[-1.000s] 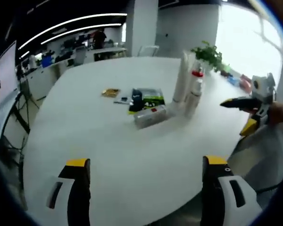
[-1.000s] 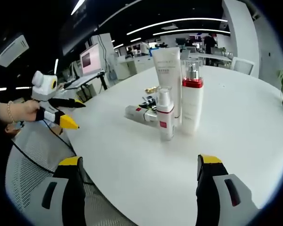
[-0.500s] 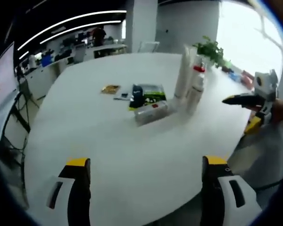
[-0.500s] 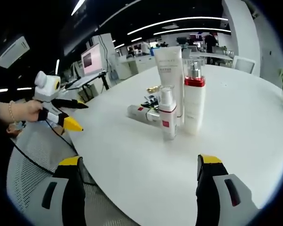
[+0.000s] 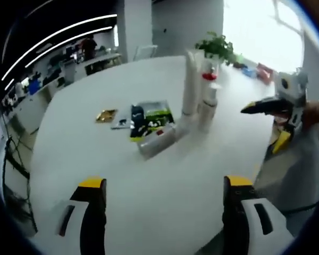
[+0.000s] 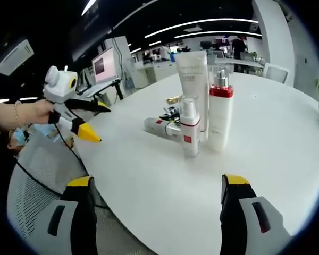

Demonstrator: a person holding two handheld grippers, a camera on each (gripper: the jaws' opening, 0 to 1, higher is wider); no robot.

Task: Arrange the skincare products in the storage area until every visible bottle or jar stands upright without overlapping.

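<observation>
We find the left gripper (image 5: 162, 186) with its jaws spread wide and nothing between them, held above the near edge of the white table (image 5: 95, 159). The same gripper appears in the right gripper view (image 6: 93, 122), held in a hand (image 6: 34, 112) to the left of the table edge, its yellow-tipped jaws apart and empty.

The right gripper (image 6: 157, 183) likewise stands wide with nothing held, over the table's near edge. In the left gripper view it shows at the far right (image 5: 263, 125), off the table edge, jaws parted.

Ahead of the right gripper we note three products standing upright in a close cluster: a tall white tube (image 6: 193, 85), a red-collared pump bottle (image 6: 220, 117) just to its right, and a smaller spray bottle (image 6: 190, 129) in front, nearest the jaws. Whether they touch we cannot tell.

One bottle (image 6: 158, 127) lies on its side just left of the cluster, close against the spray bottle. From the left gripper it lies straight ahead (image 5: 157, 142), between the jaws' line and the upright group (image 5: 199, 87).

Beyond the lying bottle we record a green and black packet (image 5: 149, 117) flat on the table, a small gold sachet (image 5: 106, 115) to its left, and a potted plant (image 5: 218, 47) at the far edge.
</observation>
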